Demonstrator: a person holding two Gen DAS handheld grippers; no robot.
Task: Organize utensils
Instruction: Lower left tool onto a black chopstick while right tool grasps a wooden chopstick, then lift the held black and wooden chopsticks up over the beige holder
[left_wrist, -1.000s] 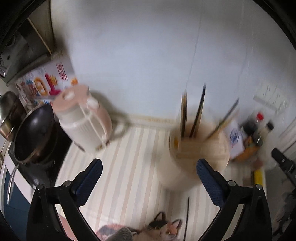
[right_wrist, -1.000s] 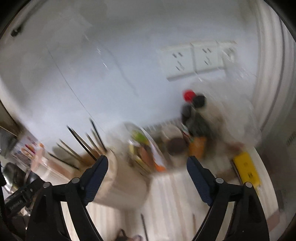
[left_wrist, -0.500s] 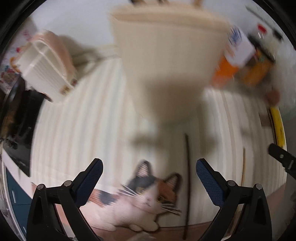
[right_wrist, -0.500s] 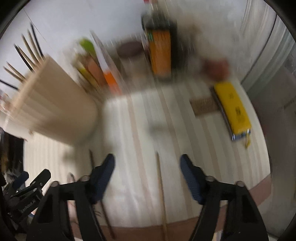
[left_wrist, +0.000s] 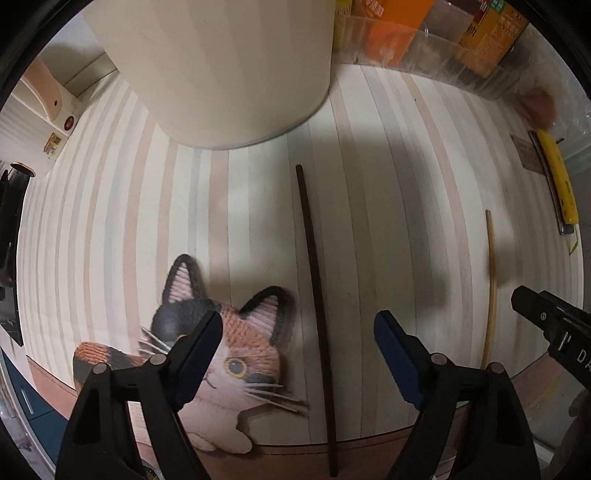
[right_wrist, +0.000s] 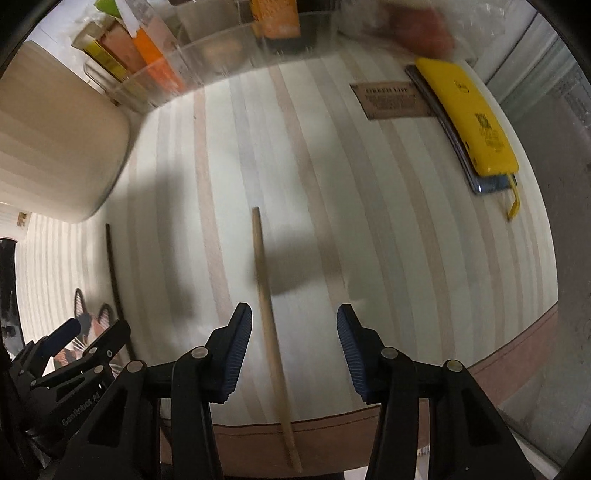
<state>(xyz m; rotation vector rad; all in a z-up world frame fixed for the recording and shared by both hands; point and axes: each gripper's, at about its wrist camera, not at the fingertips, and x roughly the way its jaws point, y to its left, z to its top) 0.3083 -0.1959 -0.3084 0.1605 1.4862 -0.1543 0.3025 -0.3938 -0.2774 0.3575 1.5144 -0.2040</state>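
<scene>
A dark chopstick (left_wrist: 314, 277) lies on the striped mat (left_wrist: 110, 221), running toward the front edge. My left gripper (left_wrist: 297, 330) hangs over it pointing down; its jaws are closing with the stick between them, pads clear of it. A light wooden chopstick (right_wrist: 267, 314) lies further right, also seen as a pale stick (left_wrist: 491, 280). My right gripper (right_wrist: 293, 328) straddles it, jaws closing, pads not touching. The big beige utensil holder (left_wrist: 221, 62) stands at the back, its top out of view.
A cat-shaped patch (left_wrist: 221, 339) sits on the mat's front left. A clear bin (right_wrist: 221, 55) of packets lines the back. A yellow case (right_wrist: 469, 114) and a brown label (right_wrist: 391, 99) lie at the right. A pale appliance (left_wrist: 33, 96) stands at far left.
Both grippers have dropped from facing the wall and holder to pointing down over the mat, each above one chopstick. Both sets of jaws have narrowed.
</scene>
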